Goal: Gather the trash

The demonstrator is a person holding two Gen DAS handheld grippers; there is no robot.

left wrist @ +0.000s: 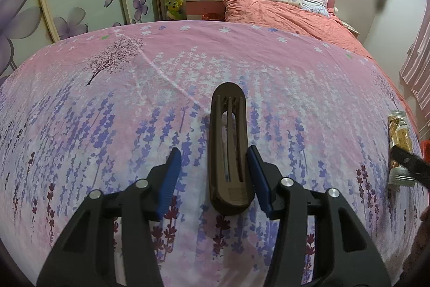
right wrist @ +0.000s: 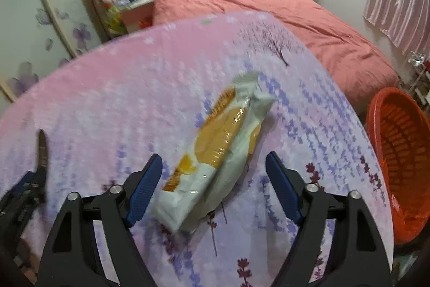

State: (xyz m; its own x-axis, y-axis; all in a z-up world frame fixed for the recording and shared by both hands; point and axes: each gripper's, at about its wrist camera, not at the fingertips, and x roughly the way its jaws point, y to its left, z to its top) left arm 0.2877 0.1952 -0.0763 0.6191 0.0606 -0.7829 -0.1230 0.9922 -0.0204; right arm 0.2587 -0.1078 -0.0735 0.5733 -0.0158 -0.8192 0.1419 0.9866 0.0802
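I see the red basket (right wrist: 397,168) beside the bed's right edge. My right gripper (right wrist: 215,187) is wide open around the snack packet (right wrist: 215,155); my left gripper (left wrist: 215,176) is open around the brown case (left wrist: 228,147).

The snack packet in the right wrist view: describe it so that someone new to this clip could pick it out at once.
Start from the floral pink and purple sheet that fills the view. The snack packet lies on it, between the open fingers of the right gripper, with the red basket off the sheet's right edge. It is the only white and yellow glossy wrapper there.
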